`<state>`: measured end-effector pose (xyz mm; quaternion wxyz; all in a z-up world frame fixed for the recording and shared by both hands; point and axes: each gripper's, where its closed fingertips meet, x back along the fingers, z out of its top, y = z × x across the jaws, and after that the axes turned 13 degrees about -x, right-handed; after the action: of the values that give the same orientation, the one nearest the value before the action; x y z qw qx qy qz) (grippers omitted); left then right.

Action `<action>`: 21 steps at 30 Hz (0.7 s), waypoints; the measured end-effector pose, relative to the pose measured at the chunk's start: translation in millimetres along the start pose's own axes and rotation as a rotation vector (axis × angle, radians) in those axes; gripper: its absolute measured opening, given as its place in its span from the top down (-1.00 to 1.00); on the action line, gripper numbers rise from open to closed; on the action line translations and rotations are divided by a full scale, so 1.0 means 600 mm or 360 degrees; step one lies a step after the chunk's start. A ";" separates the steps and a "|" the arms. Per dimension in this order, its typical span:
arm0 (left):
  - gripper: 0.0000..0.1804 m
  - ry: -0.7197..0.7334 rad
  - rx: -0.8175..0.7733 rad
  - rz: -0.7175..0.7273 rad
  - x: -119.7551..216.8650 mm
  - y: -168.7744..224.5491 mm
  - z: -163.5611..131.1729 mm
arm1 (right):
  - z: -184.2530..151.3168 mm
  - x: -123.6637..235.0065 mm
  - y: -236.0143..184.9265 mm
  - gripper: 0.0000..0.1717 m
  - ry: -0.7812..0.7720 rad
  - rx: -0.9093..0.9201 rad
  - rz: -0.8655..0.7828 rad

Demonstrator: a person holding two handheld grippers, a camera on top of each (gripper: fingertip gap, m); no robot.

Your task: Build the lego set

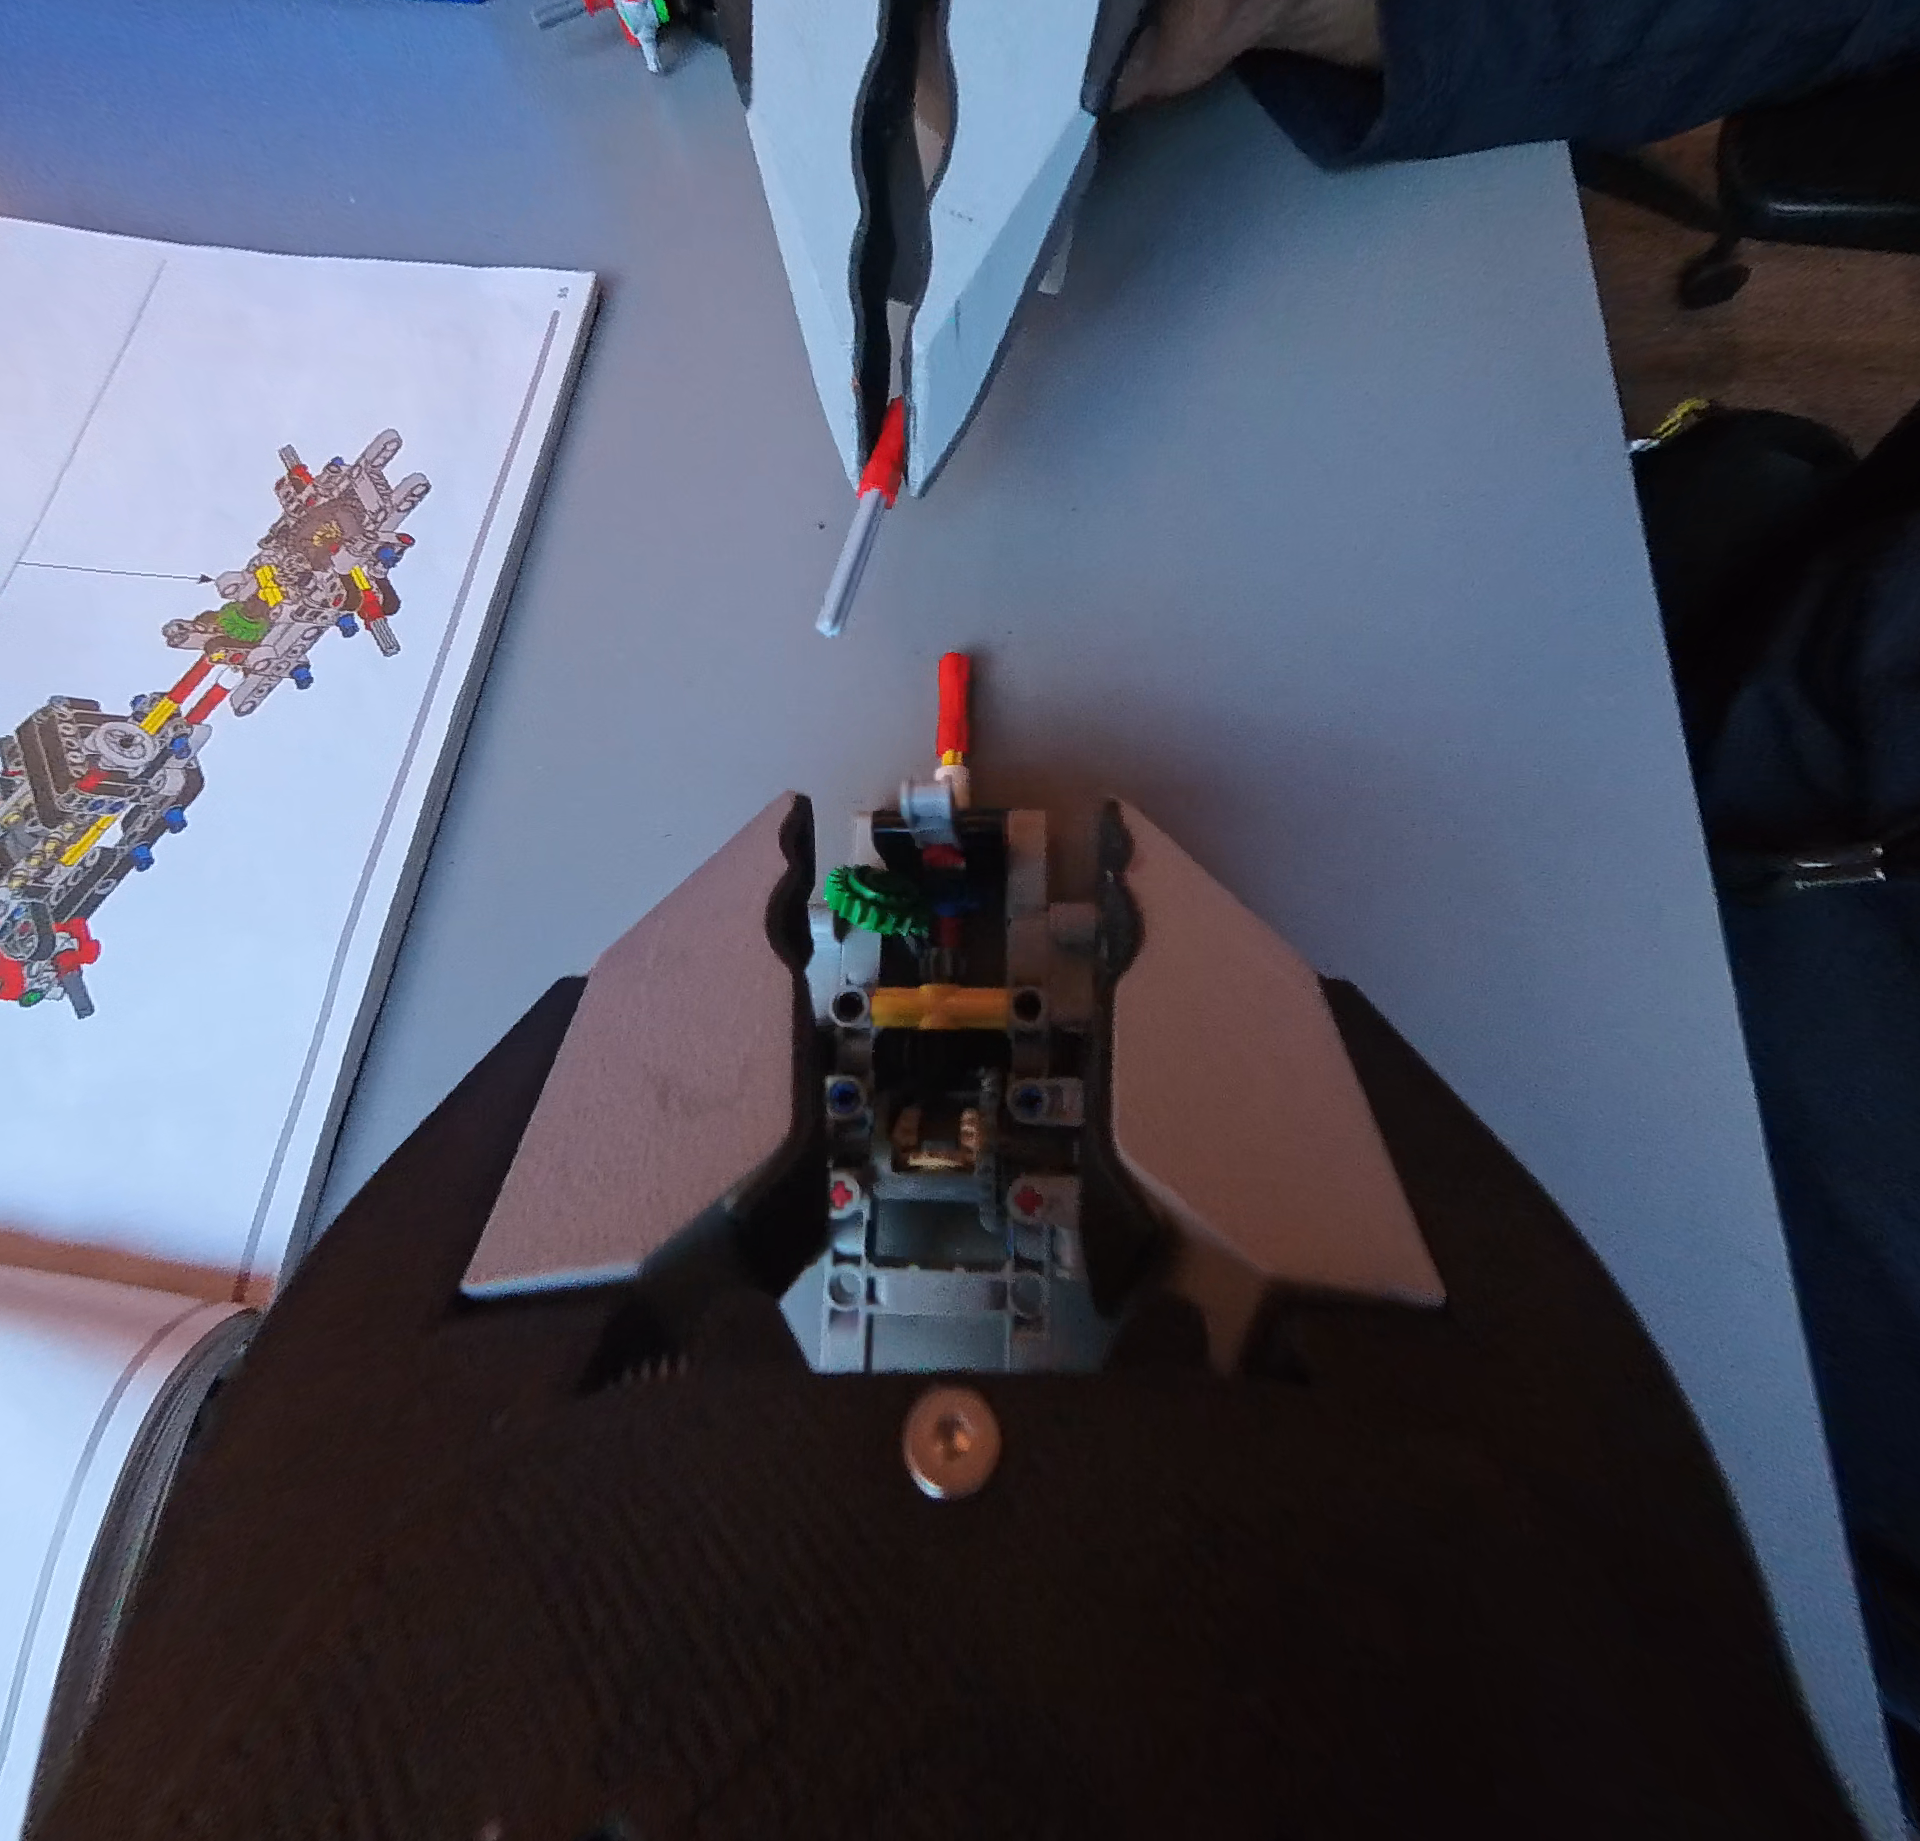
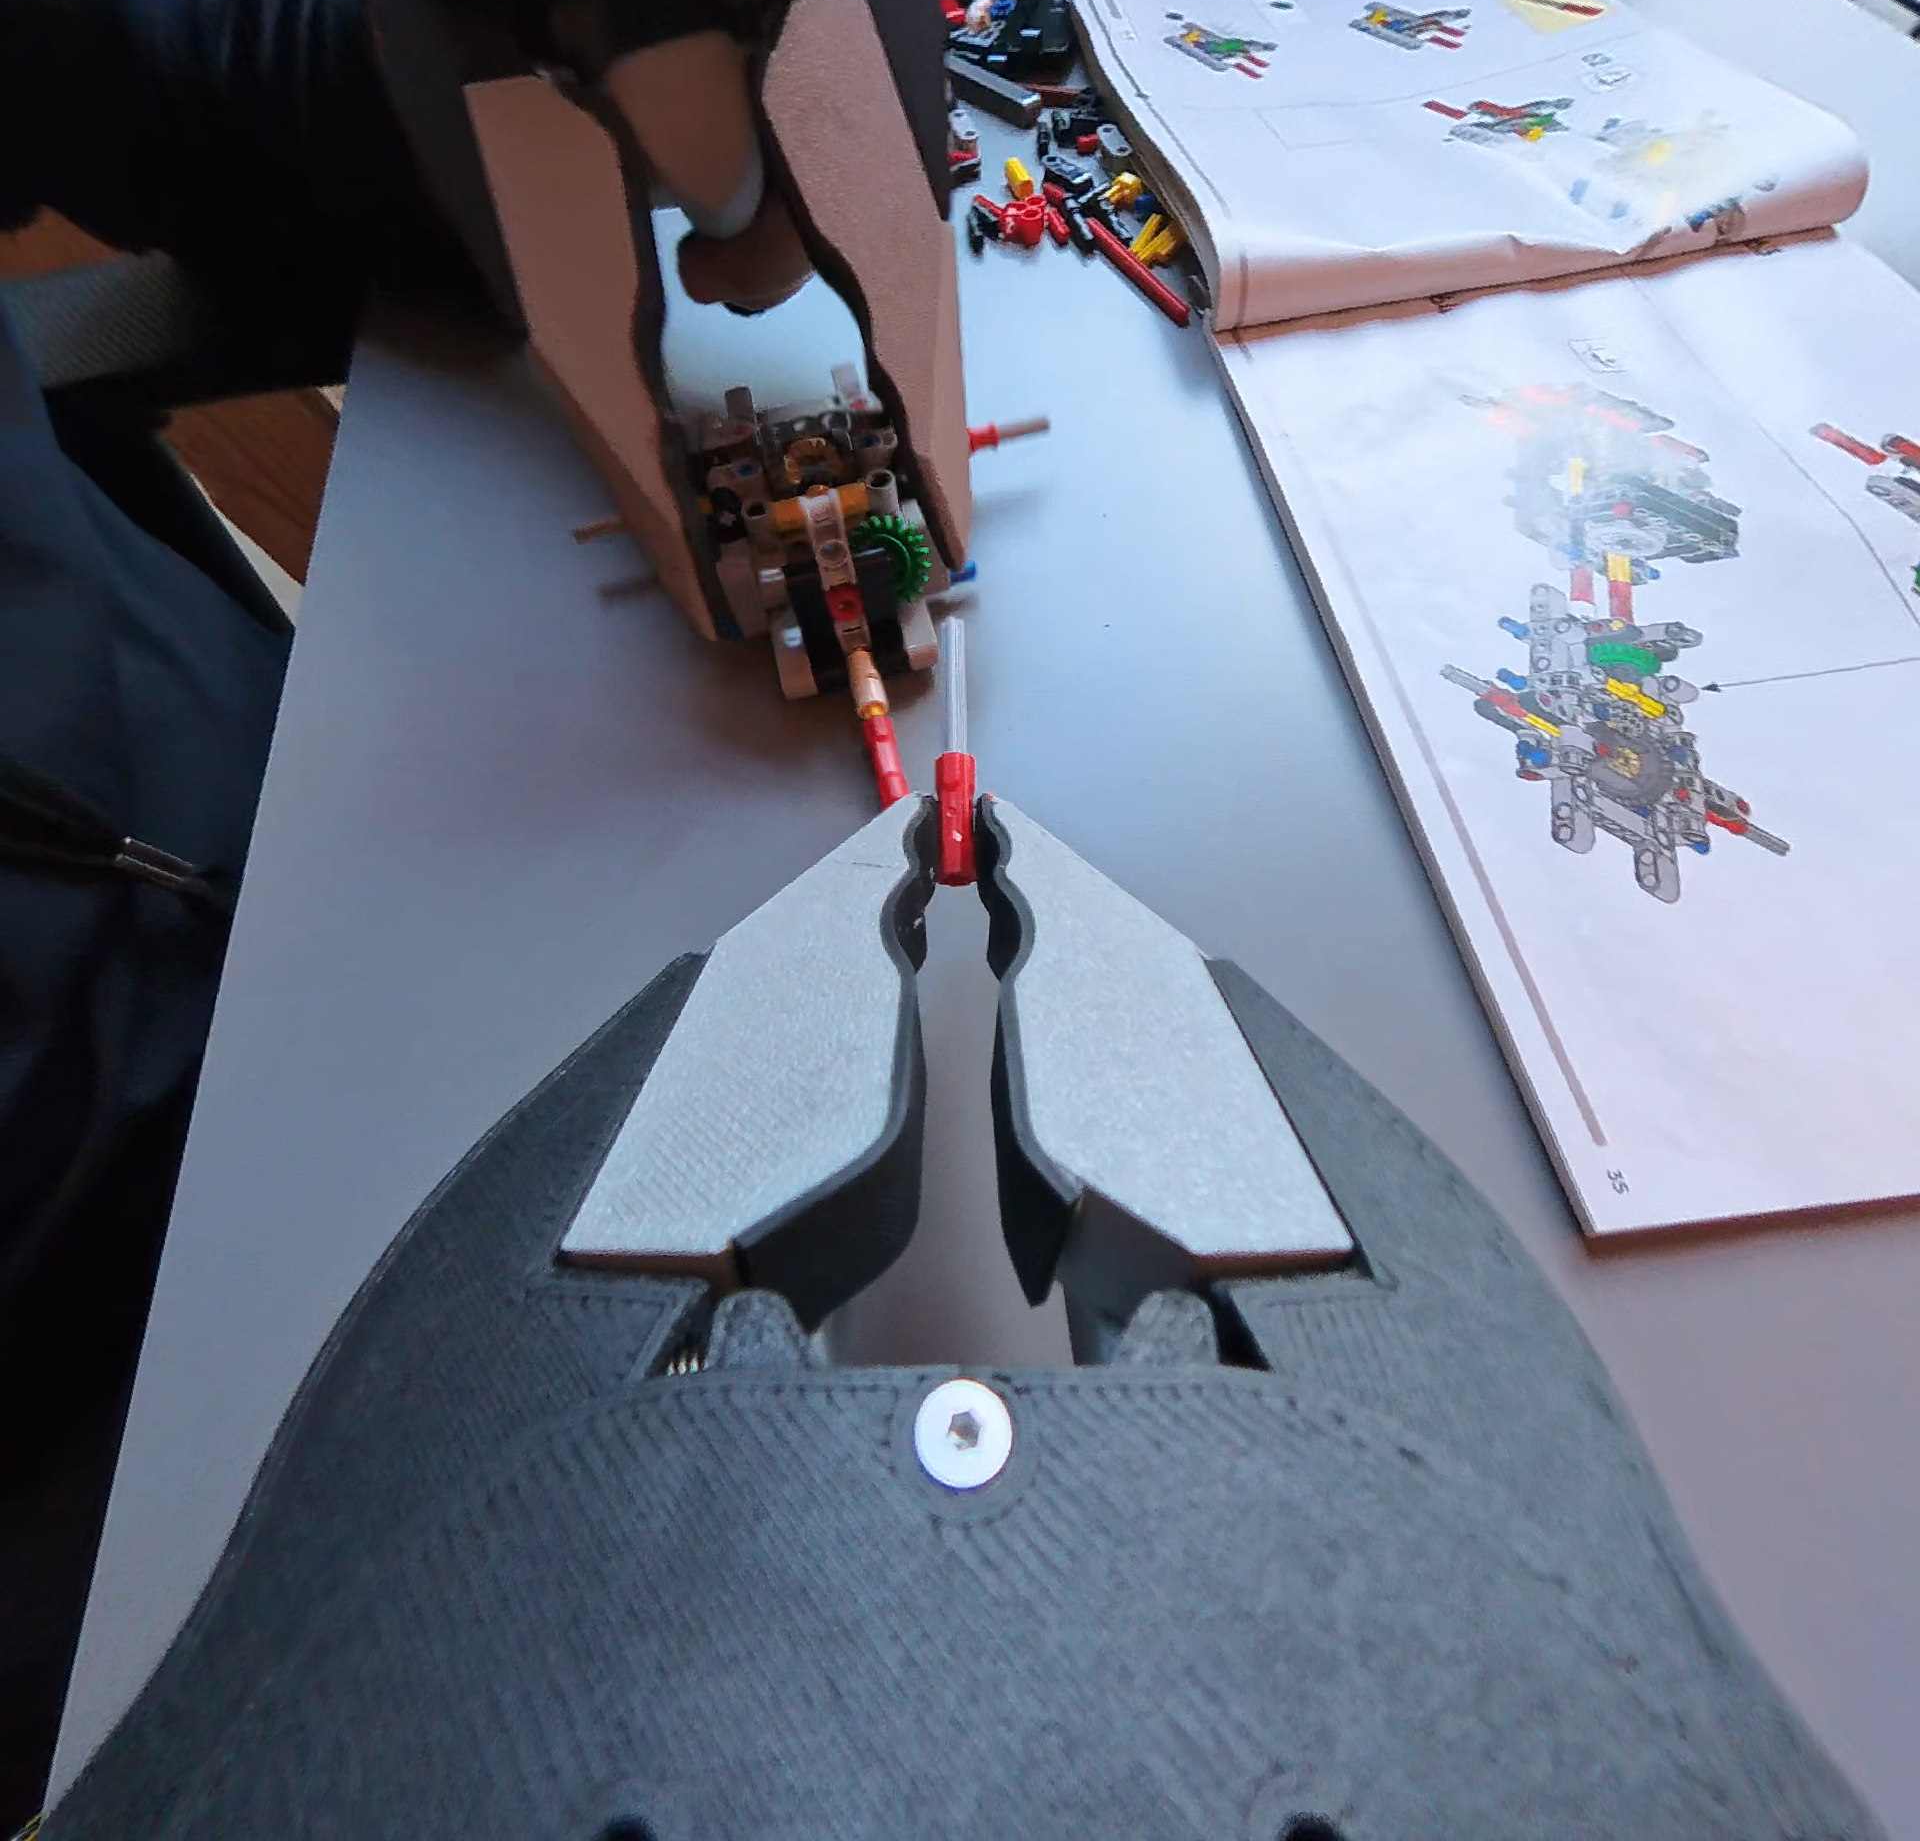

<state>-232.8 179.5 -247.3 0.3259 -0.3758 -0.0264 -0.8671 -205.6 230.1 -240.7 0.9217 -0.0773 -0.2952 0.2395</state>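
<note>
Grey desk (image 1: 1299,565) fills both wrist views, with an open instruction booklet (image 2: 1621,856) spread along one side and a scatter of loose building parts (image 2: 1060,191) beyond it, toward 12 o'clock in the right wrist view.

At the centre of the left wrist view, the left gripper (image 1: 956,856) straddles a small brick assembly (image 1: 940,1043) of grey frames, a yellow connector and a green gear (image 1: 868,892). Its fingers stand apart. The one at 3 o'clock shows a sliver of space beside the model, and whether the 9 o'clock one presses the frame I cannot tell. The assembly rests on the desk, so the fingers look more like a fence around it than a clamp.

A red shaft (image 1: 951,700) sticks out of the assembly's front toward 12 o'clock, pointing at the other tool.

The right gripper (image 2: 954,835) is closed, its wavy pads pinching a red connector (image 2: 954,825) at the very tips. A light grey axle (image 2: 953,679) projects forward from that connector, its free end near the assembly's front edge, just beside the red shaft. Holding the piece by its rear leaves the axle exposed and roughly in line with the model.

A dark sleeve (image 1: 1558,35) shows behind the right gripper.
</note>
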 end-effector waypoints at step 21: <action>0.72 -0.0011 0.0169 0.0021 0.068 -0.039 -0.026 | -0.021 0.009 0.020 0.96 -0.0075 0.0008 -0.0137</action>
<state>-276.6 171.1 -226.6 0.3509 -0.3612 -0.0711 -0.8610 -199.5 243.1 -251.7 0.9241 -0.0567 -0.3194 0.2022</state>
